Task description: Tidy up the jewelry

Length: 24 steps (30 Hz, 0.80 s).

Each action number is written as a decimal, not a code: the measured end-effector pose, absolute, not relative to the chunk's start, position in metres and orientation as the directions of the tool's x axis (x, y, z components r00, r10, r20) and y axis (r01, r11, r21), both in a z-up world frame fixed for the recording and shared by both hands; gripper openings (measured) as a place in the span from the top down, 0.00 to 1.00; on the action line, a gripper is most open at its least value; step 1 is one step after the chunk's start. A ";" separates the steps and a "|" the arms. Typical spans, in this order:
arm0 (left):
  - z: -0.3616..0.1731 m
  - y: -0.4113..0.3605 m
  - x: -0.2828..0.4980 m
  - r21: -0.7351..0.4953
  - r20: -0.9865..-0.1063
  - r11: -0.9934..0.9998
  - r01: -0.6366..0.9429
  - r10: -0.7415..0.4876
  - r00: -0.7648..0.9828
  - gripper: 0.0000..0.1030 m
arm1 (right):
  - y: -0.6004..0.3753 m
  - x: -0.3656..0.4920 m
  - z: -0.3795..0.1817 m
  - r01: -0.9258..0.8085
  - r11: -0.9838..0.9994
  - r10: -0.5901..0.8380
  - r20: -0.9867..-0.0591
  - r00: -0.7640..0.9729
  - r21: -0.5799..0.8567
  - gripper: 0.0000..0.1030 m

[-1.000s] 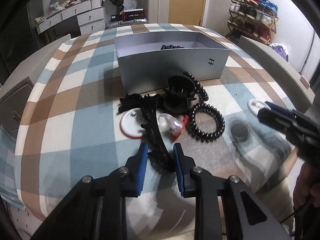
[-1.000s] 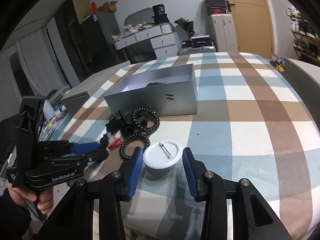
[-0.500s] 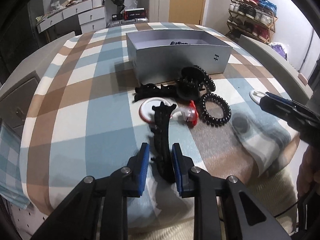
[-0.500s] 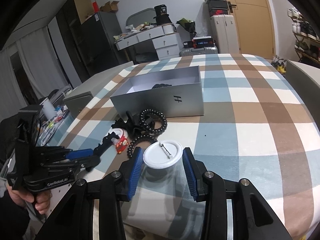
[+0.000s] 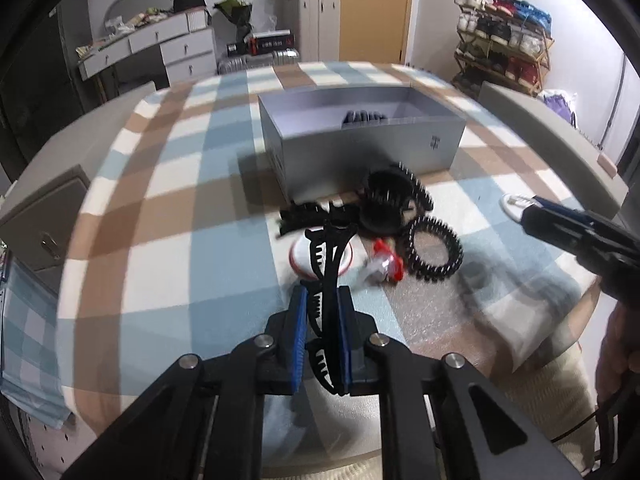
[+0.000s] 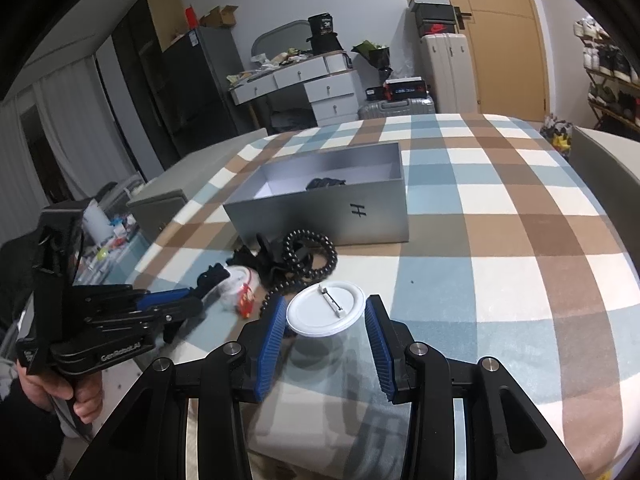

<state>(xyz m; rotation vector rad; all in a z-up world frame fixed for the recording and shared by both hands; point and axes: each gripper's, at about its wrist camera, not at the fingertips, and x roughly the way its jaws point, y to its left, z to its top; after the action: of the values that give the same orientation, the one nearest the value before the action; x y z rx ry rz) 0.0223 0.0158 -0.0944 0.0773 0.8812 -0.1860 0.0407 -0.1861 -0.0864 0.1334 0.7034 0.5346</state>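
My left gripper [image 5: 322,300] is shut on a long black hair claw clip [image 5: 328,280] and holds it above the checked cloth. My right gripper [image 6: 326,316] is shut on a white round pin badge [image 6: 326,310], back side up. A grey open box [image 5: 360,140] with a dark item inside stands behind a pile: a black coil hair tie [image 5: 434,254], a black claw clip [image 5: 386,204], a white and red round badge [image 5: 298,256] and a small red item [image 5: 386,268]. The box also shows in the right wrist view [image 6: 320,196].
The checked cloth [image 6: 520,240] covers a round table whose near edge is close under both grippers. Grey cabinets flank the table. A white dresser [image 6: 304,88], suitcases and a shoe rack [image 5: 504,36] stand against the walls.
My left gripper has closed on the long black clip, lifted it off the pile and pulled back. My right gripper keeps the white badge and has risen slightly.
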 end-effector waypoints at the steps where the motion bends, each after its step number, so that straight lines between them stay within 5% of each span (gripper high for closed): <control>1: -0.091 0.017 0.022 -0.008 -0.767 0.982 0.189 -0.127 0.629 0.91 | -0.186 0.042 -0.084 -0.425 0.854 0.518 -0.575 0.634 0.300 0.62; 24: -0.015 0.011 0.078 -0.010 -0.614 0.973 0.230 -0.188 0.767 0.91 | -0.189 0.106 -0.019 -0.494 0.777 0.628 -0.425 0.652 0.391 0.62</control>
<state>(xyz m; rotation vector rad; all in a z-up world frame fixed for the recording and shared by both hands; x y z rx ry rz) 0.0777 0.0111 -0.0155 0.0668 0.6592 -0.2267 0.1062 -0.1890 -0.0187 0.2505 0.5743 0.6439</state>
